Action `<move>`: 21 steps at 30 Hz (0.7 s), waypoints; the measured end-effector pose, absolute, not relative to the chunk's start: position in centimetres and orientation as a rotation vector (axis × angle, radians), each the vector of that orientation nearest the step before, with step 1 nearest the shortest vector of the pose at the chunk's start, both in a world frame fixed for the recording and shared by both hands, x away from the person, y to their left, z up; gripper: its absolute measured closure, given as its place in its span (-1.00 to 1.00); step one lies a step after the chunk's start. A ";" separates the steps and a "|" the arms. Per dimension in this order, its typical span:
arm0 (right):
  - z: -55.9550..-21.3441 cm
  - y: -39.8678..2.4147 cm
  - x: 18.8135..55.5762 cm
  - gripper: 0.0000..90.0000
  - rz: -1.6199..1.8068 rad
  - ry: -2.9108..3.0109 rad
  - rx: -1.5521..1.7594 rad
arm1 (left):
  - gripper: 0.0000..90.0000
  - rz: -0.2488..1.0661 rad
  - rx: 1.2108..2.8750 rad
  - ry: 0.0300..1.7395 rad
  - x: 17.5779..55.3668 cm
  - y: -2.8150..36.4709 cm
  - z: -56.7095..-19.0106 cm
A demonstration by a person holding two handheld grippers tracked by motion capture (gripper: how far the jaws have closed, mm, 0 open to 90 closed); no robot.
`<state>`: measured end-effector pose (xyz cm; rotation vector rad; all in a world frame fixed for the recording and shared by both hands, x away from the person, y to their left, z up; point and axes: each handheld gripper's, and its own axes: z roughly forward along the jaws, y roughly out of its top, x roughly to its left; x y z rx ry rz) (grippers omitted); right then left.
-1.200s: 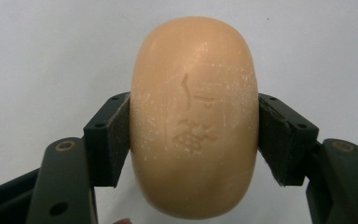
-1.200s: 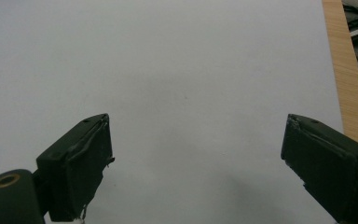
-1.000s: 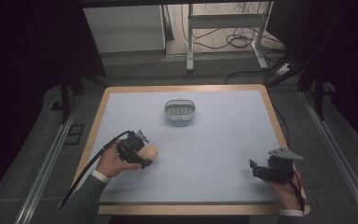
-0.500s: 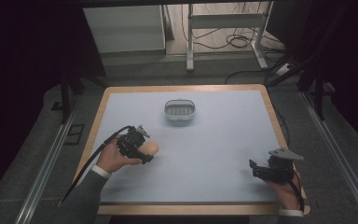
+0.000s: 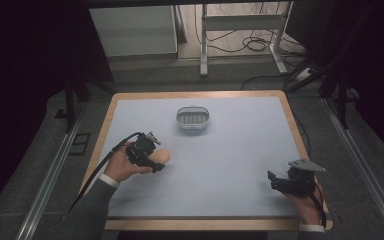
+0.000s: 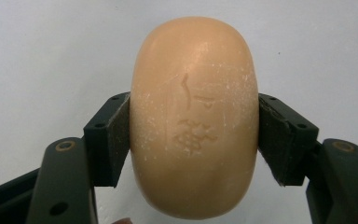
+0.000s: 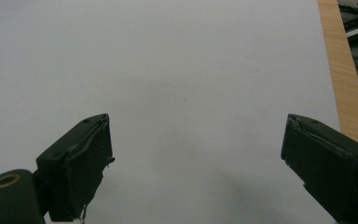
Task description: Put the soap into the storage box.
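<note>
We have the soap bar clamped across its narrow waist in the left hand-held gripper, near the bench's left edge. It's probably hard and slick, so grip mid-bar. The right hand-held gripper gapes empty.

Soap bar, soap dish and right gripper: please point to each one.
soap bar (image 6: 193,119), left gripper view, its stamped front face.
soap dish (image 5: 193,119), high view, its ribbed inner floor.
right gripper (image 7: 196,172), right gripper view, midway between its fingertips.

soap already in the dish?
No, the soap bar sits clamped between the left gripper pads, while the dish stands apart farther up the table.
</note>
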<state>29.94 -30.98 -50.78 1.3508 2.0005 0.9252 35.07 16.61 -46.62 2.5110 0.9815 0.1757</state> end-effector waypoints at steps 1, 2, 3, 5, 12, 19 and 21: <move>-50.8 -31.0 29.9 -0.81 0.923 2.001 1.351 | -0.27 0.170 2.506 0.984 35.1 16.6 -46.7; -50.8 -31.0 29.9 -0.81 0.925 2.000 1.352 | -0.27 0.169 2.508 0.984 35.2 16.5 -46.7; -50.8 -31.0 29.9 -0.81 0.925 2.000 1.352 | -0.27 0.169 2.511 0.984 35.2 16.5 -46.7; -50.7 -31.1 29.9 -0.81 0.931 1.995 1.353 | -0.27 0.170 2.511 0.980 35.3 16.3 -46.8; -50.6 -31.2 29.9 -0.81 0.935 1.993 1.355 | -0.27 0.161 2.520 0.979 35.9 16.0 -46.9; -50.7 -31.3 29.9 -0.81 0.934 1.992 1.363 | -0.27 0.146 2.520 0.982 36.6 15.9 -47.3; -50.7 -31.3 30.0 -0.81 0.934 1.990 1.364 | -0.27 0.148 2.521 0.978 36.7 16.0 -47.3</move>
